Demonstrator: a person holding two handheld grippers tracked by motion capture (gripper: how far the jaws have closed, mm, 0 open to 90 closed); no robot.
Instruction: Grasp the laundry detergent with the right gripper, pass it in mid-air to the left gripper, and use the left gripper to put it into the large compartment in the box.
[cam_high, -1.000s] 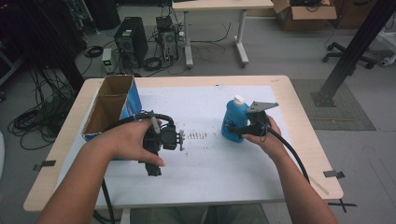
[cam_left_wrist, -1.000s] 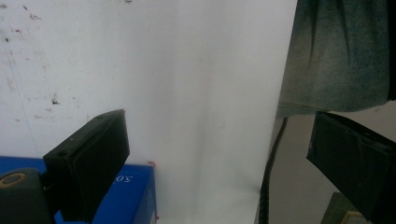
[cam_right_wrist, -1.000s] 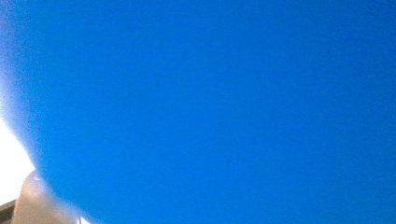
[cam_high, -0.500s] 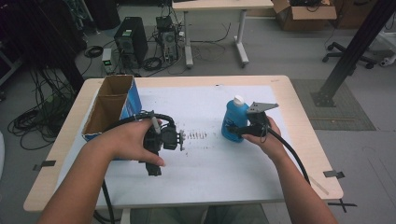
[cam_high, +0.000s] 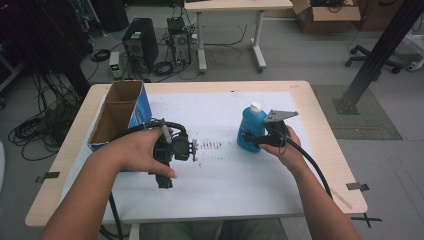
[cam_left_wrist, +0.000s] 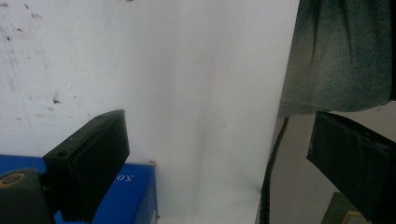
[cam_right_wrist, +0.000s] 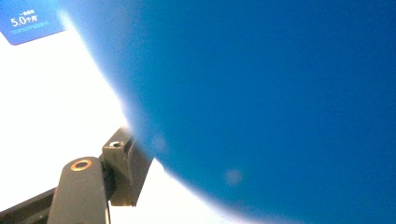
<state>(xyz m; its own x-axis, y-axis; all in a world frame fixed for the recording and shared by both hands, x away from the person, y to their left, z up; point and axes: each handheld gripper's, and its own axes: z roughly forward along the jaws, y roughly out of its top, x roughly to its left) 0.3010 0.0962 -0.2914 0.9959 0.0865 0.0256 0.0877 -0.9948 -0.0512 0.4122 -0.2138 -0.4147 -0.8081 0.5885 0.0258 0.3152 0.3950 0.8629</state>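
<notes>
Nothing is shifting between the earlier frames and this one that I can make out: both hands and the bottle are sitting where they were. I am holding the right gripper (cam_high: 250, 140) against the blue bottle (cam_high: 251, 126), which is standing upright on the white sheet (cam_high: 220, 175) right of the table's (cam_high: 320, 125) middle, white cap up. In the right gripper view the bottle (cam_right_wrist: 261, 102) is pressing against one finger (cam_right_wrist: 126, 172); its partner is hidden, so I am judging the fingers clamped on the bottle. The left gripper (cam_high: 194, 148) is resting low on the sheet near the cardboard box (cam_high: 117, 117), its fingers (cam_left_wrist: 88, 172) standing well apart with nothing between them. With the grasp steady, I am judging the bottle ready to lift.
</notes>
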